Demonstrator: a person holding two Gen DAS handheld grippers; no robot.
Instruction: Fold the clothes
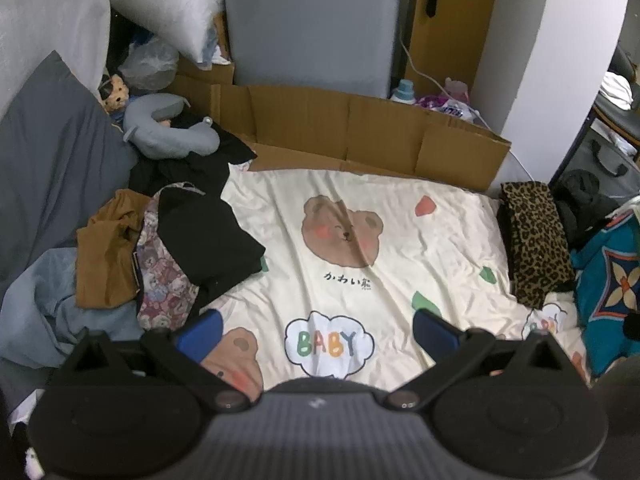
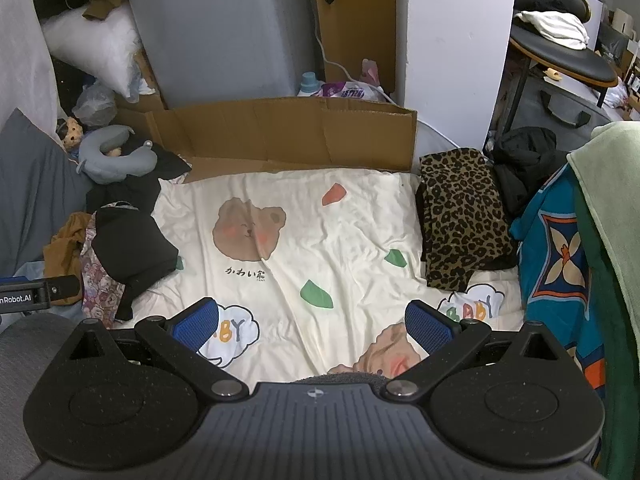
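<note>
Your left gripper (image 1: 318, 332) and right gripper (image 2: 316, 326) both have their blue fingers spread wide apart, holding nothing. The messy pile of clothes (image 1: 168, 248) lies ahead to their left on the bear blanket (image 1: 400, 240).

A grey cabinet (image 1: 308, 24) stands behind flattened cardboard (image 1: 360, 128), beside a white wall (image 1: 560, 40).
</note>
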